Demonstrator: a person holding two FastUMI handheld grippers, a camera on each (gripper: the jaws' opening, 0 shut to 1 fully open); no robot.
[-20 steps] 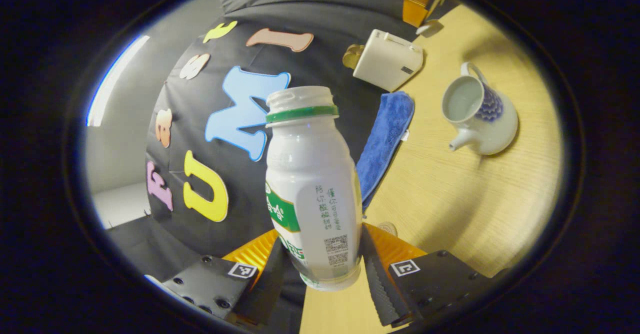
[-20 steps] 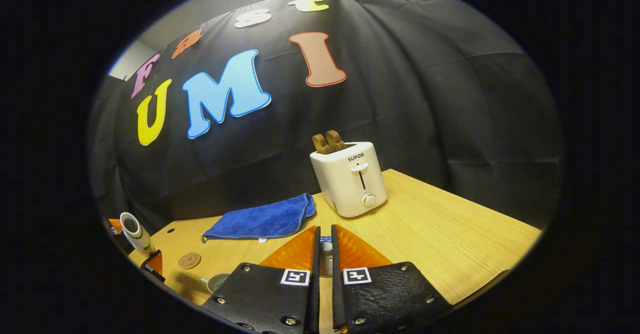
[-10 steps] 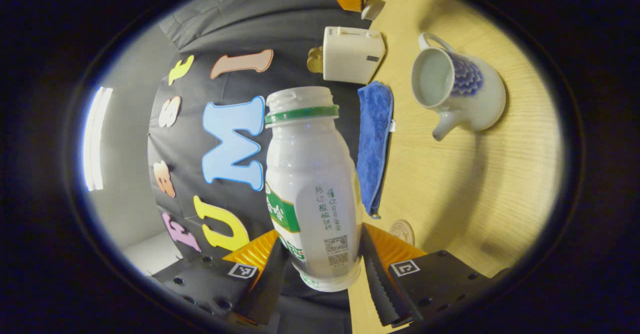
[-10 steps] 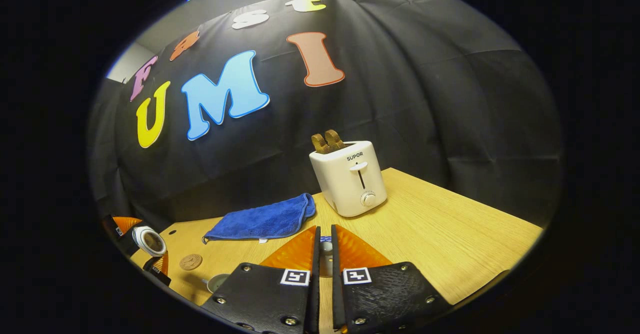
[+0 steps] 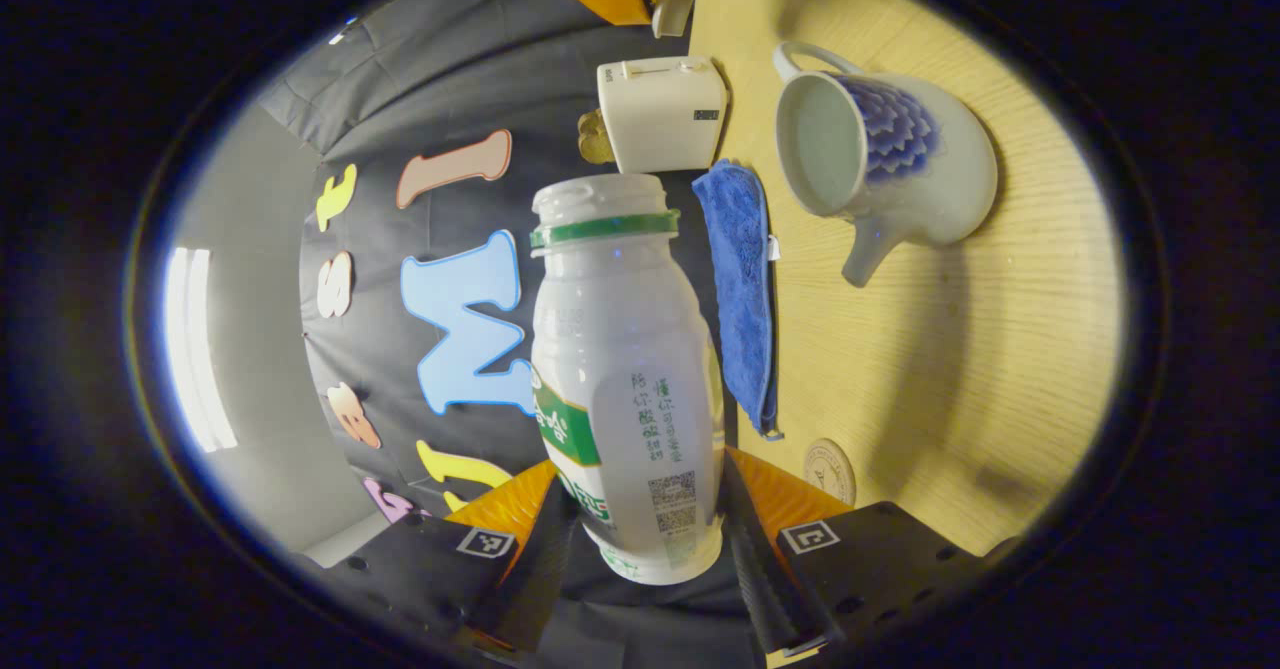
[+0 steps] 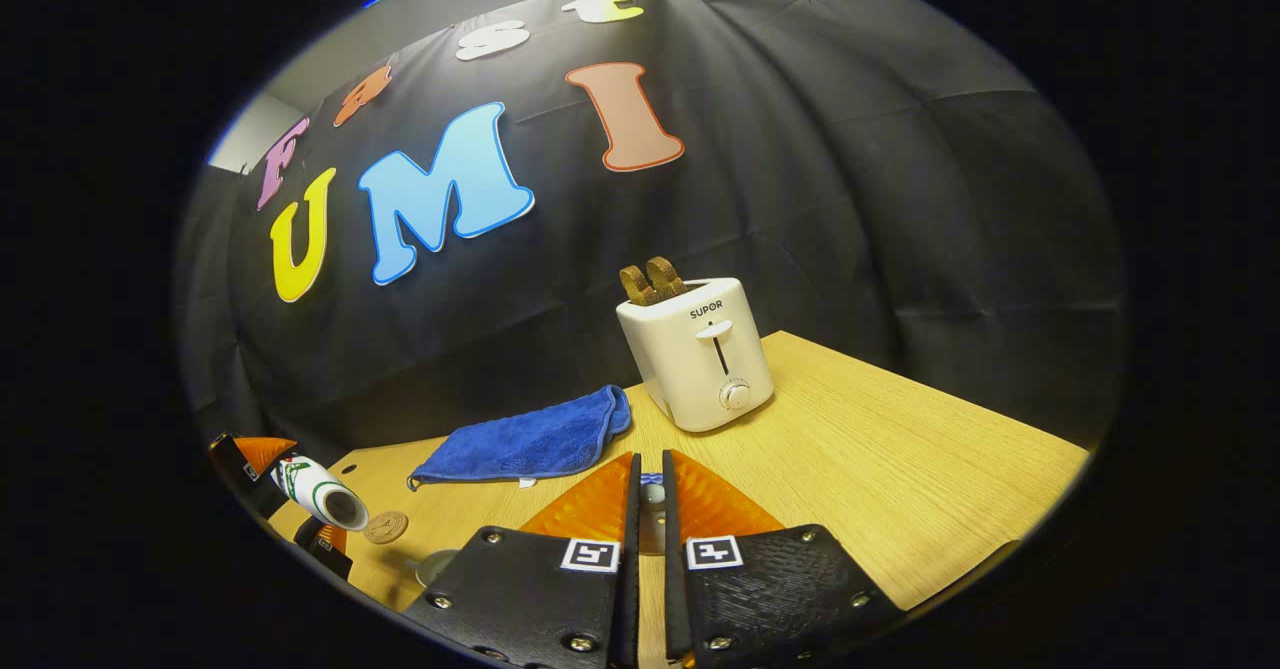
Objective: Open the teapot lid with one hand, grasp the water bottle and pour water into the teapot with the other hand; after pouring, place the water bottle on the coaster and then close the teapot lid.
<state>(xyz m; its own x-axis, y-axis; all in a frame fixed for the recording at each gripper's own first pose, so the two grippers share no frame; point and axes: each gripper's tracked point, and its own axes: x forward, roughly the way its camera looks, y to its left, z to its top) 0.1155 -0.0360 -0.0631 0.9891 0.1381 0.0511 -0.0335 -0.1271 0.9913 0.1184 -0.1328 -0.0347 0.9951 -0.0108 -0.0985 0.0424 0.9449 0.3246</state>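
So the left gripper [image 5: 640,539] has the water bottle [image 5: 625,369] pinched low on its body, fingers [image 5: 545,549] closed in on both sides of it, cap off and tipped over sideways toward the teapot [image 5: 880,174]. The pot sits open on the surface [image 5: 950,369], a bit to the right of the bottle mouth, with a blue cloth [image 5: 740,289] between them. Looks like the pour is only starting, and I can't see any water coming out. I'd get the mouth right over that opening before tilting further, then go slow; that neck would probably glug and splash. The coaster [image 5: 828,469] is near the left gripper, handy for later. Over on the right, the right gripper [image 6: 648,509] has its fingers nearly together on the lid knob [image 6: 651,494], holding the lid up out of the way near the toaster [image 6: 700,354].
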